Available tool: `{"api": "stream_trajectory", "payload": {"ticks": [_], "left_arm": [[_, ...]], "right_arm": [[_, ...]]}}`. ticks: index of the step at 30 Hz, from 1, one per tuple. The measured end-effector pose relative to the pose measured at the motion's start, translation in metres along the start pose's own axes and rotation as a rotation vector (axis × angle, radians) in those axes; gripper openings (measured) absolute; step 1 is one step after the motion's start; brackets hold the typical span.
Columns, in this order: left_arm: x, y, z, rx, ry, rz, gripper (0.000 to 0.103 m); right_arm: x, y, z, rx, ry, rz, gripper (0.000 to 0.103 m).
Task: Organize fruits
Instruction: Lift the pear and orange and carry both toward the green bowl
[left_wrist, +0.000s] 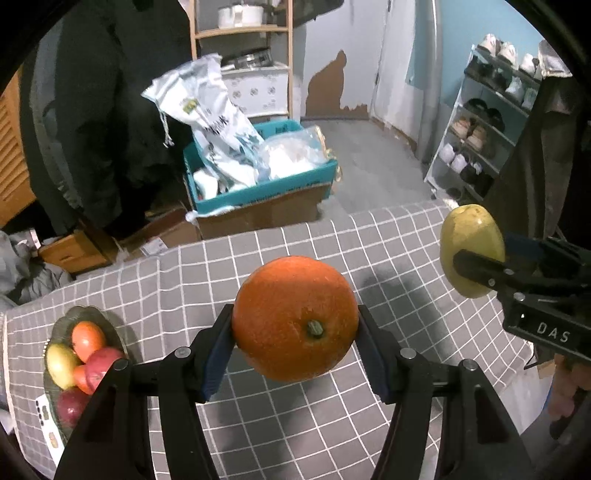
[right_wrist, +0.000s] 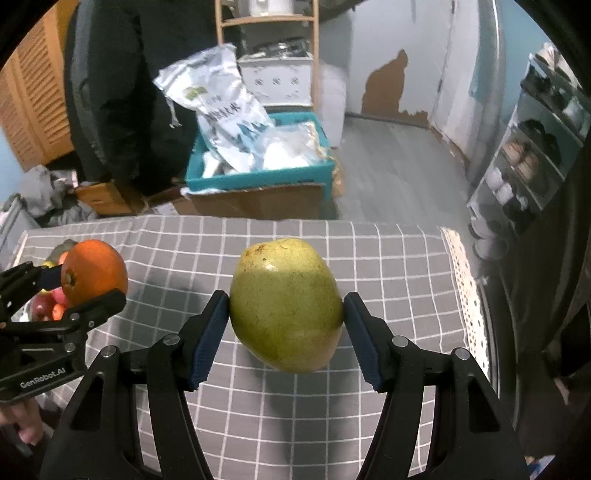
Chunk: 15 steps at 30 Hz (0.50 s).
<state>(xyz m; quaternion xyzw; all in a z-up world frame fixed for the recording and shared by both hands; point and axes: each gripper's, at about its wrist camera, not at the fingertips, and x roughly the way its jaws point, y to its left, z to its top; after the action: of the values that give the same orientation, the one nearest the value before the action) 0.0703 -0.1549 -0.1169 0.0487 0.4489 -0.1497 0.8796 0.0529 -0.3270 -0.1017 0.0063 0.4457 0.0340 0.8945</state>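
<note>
A: Two fruits are hanging above the checked tablecloth (left_wrist: 280, 258): the left gripper (left_wrist: 295, 325) is clamping the orange (left_wrist: 291, 314), and the right gripper (right_wrist: 286, 314) is pinching the yellow-green fruit (right_wrist: 286, 302).

B: Where are they likely going?

A: Probably to the glass dish (left_wrist: 92, 314) at the table's left end, which is already holding several fruits.

B: Then I'm advising keeping both grips firm, lowering gently into a gap and avoiding knocking the pile.
</note>
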Motion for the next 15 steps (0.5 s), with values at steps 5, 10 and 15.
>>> {"api": "stream_trajectory", "payload": {"ticks": [5, 10, 15], "left_arm": [[-0.022, 0.01, -0.002, -0.01, -0.035, 0.012, 0.064], [-0.037, 0.023, -0.006, -0.025, -0.057, 0.024, 0.064], [-0.048, 0.038, -0.011, -0.047, -0.072, 0.05, 0.064]], "right_arm": [[-0.014, 0.017, 0.007, -0.031, -0.032, 0.023, 0.064], [-0.024, 0.035, 0.012, -0.063, -0.058, 0.048, 0.064], [-0.029, 0.06, 0.018, -0.102, -0.073, 0.081, 0.064]]}}
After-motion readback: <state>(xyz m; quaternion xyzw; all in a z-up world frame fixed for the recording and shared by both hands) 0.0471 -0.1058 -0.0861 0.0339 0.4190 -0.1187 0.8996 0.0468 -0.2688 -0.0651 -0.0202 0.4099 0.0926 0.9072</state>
